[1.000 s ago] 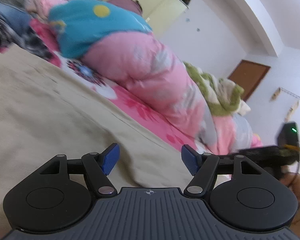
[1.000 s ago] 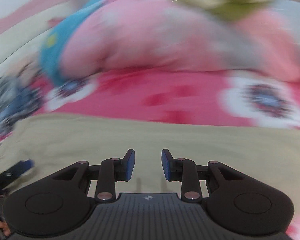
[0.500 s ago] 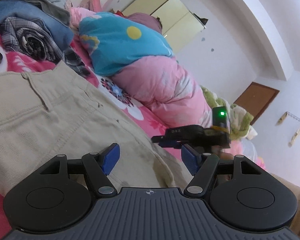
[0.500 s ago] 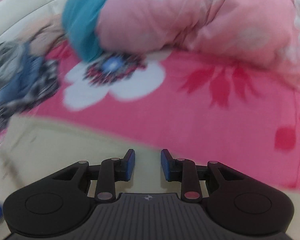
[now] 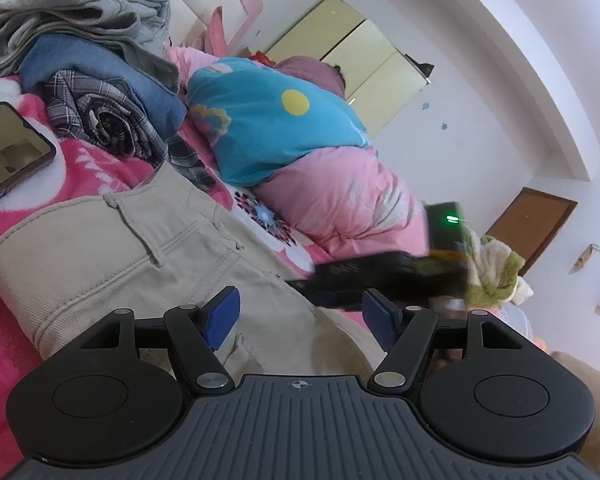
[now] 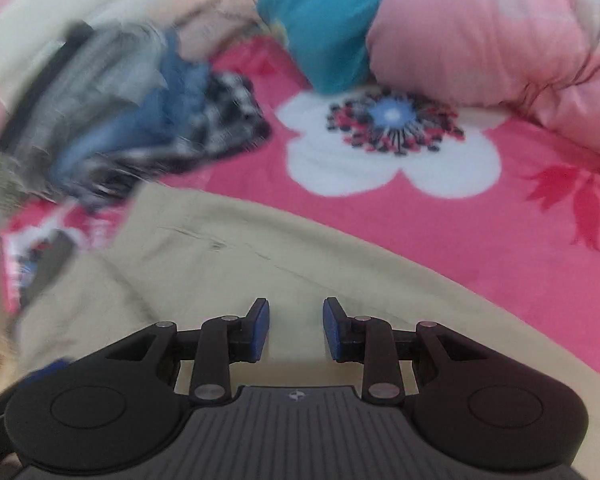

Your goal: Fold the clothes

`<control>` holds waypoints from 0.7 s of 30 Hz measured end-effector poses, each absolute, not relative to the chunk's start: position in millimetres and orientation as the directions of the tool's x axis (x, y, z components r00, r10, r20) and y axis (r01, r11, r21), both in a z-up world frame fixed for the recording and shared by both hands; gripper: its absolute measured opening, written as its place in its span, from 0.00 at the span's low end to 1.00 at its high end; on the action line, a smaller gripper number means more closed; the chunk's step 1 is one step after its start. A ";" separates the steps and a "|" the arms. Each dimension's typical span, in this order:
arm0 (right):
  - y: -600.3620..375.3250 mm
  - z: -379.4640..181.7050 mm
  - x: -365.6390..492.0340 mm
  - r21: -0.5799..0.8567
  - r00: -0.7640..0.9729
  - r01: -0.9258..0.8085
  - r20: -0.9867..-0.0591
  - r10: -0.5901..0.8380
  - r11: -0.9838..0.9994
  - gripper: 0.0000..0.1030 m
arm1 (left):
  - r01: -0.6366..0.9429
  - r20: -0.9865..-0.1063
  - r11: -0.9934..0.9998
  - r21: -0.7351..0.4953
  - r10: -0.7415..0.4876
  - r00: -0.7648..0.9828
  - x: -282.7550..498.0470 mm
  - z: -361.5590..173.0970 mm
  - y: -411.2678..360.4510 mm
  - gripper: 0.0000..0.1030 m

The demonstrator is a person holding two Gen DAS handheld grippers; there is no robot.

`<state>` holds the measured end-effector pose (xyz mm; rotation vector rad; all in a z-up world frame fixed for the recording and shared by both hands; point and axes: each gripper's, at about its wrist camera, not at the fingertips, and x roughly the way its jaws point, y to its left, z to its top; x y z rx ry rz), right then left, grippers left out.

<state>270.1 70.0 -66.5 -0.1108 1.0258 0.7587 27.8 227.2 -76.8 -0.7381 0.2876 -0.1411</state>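
Surface: a bed covered by a pink floral blanket (image 6: 480,240) bearing a large white flower print.
Task item: beige trousers (image 5: 112,256) lie spread flat on the blanket, waistband and pocket seams visible in the left wrist view; in the right wrist view the same fabric (image 6: 300,264) fills the lower middle of the frame.
Left hand-held gripper (image 5: 300,320): jaws stand wide apart, blue pads clear of the cloth, nothing between them; it sits low over the beige trousers and points nearly level along the bed.
Right hand-held gripper (image 6: 296,328): jaws partly open with a narrow gap, nothing gripped; it is angled downward above the beige trousers, the fabric visible through the gap. In the left wrist view it appears as a blurred dark body with a green light (image 5: 380,276), just beyond the left gripper's right finger.
Clothes pile (image 5: 92,60): grey, blue and plaid garments stacked at the far left of the bed, near the trouser waistband.
Phone (image 5: 8,148): lies screen-up on the blanket, beside the pile and apart from the trousers.
Bedding: a pink quilt (image 5: 340,200) and a blue pillow (image 5: 268,120) lie bunched beyond the trousers.
Image quality: left side of the right wrist view is motion-blurred.
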 end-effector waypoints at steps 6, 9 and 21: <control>71.9 -65.9 293.6 0.206 0.420 -0.443 -0.812 0.405 0.873 0.32 | 0.013 -0.213 0.726 -0.687 -0.218 0.952 29.8 -76.5 227.8 0.66; 42.6 -50.6 281.7 0.260 0.419 -0.401 -0.801 0.428 0.879 0.34 | 0.009 -0.212 0.725 -0.689 -0.213 0.954 28.7 -76.6 228.1 0.66; -9.5 -24.1 138.5 0.115 0.392 -0.618 -0.812 0.432 0.778 0.63 | -0.032 -0.225 0.747 -0.664 -0.159 0.961 29.4 -76.4 221.9 0.66</control>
